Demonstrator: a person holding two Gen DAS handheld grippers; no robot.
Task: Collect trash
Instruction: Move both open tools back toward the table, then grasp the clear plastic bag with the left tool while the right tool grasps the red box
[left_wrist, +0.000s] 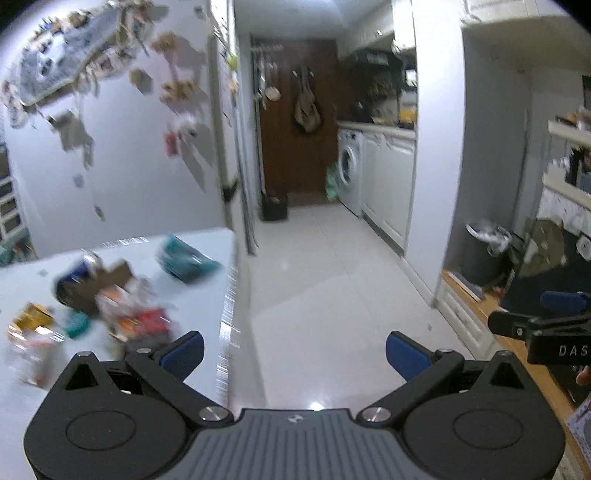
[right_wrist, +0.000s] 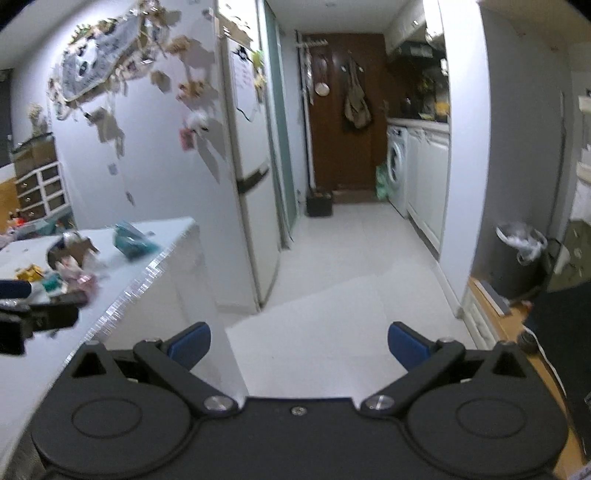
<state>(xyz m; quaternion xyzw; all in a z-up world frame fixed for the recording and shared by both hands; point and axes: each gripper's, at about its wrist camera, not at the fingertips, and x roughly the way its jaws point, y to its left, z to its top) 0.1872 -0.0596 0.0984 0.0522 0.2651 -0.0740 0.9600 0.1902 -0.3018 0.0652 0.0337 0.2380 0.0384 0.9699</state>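
left wrist view: left gripper (left_wrist: 294, 350) spread wide, holding nothing
right gripper (right_wrist: 299, 341): spread wide, holding nothing
trash (left_wrist: 122, 295): scattered on white table (left_wrist: 207, 251)

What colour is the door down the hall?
Dark brown door; right wrist view shows it best.

Floor corridor (left_wrist: 325, 258) ahead clear; table (left_wrist: 207, 243) with trash pile (left_wrist: 122, 306) blocks left, trash bin (left_wrist: 484, 254) and cabinets (left_wrist: 391, 184) right
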